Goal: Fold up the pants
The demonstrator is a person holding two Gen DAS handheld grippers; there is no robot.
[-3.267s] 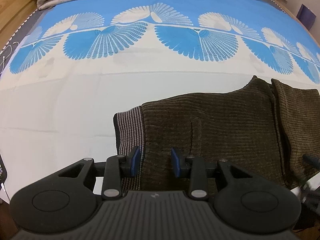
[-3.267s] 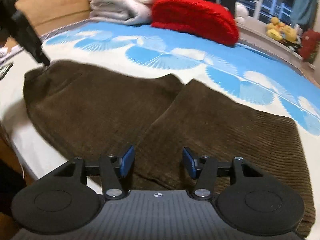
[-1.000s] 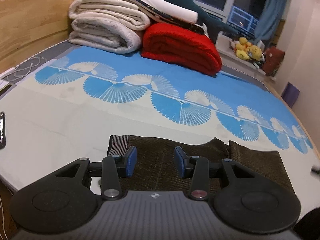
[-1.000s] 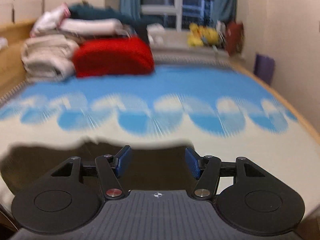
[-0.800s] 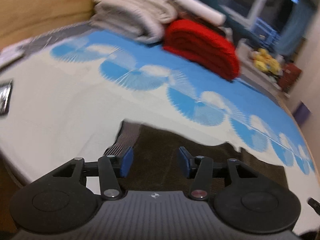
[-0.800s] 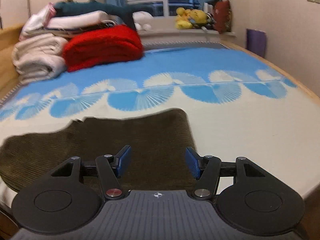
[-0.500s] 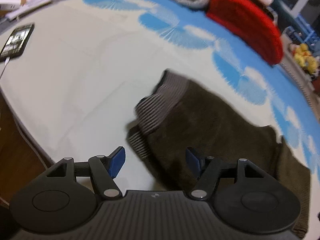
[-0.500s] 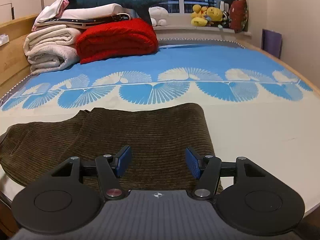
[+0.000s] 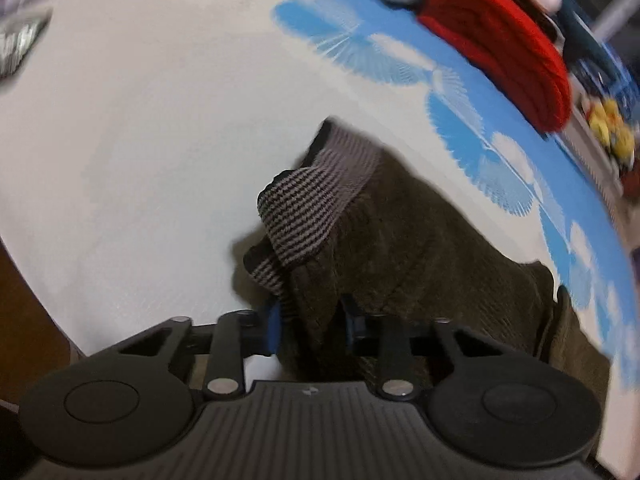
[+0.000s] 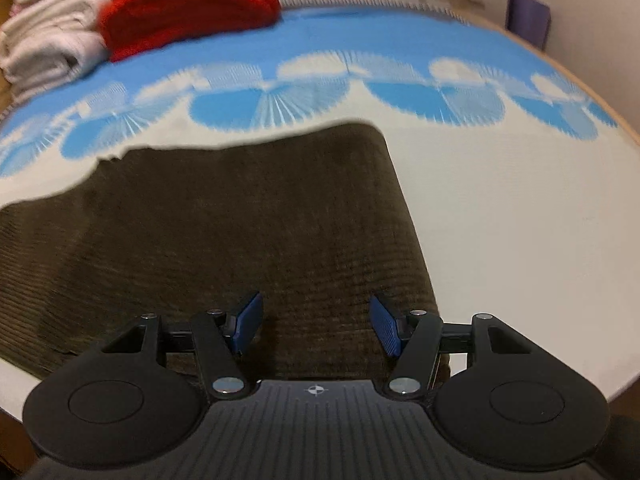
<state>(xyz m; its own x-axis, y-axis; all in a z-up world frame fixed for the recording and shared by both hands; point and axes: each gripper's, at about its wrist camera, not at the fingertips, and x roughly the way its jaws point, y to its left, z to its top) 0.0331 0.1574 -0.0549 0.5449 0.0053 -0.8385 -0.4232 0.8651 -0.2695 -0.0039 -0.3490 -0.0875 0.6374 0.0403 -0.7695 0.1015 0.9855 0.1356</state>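
Note:
Dark brown corduroy pants (image 9: 420, 248) lie folded lengthwise on the bed, their striped grey waistband (image 9: 316, 200) rumpled and turned up. My left gripper (image 9: 312, 326) is at the near waistband corner. Its jaws are closing, and bunched brown fabric fills the gap between the blue pads. In the right wrist view the leg end of the pants (image 10: 220, 220) lies flat. My right gripper (image 10: 316, 324) hovers low over the leg end's near right corner, open, with cloth beneath it but nothing pinched.
The bed sheet (image 10: 500, 200) is white near me and blue-patterned farther back. A red blanket (image 10: 188, 8) and folded white bedding (image 10: 44, 52) are stacked at the far end. A phone (image 9: 20, 44) lies far left. The bed's near edge runs just under both grippers.
My left gripper sank onto the waistband corner and its jaws narrowed around the fabric, which bunched up. My right gripper came down closer to the leg end, jaws unchanged.

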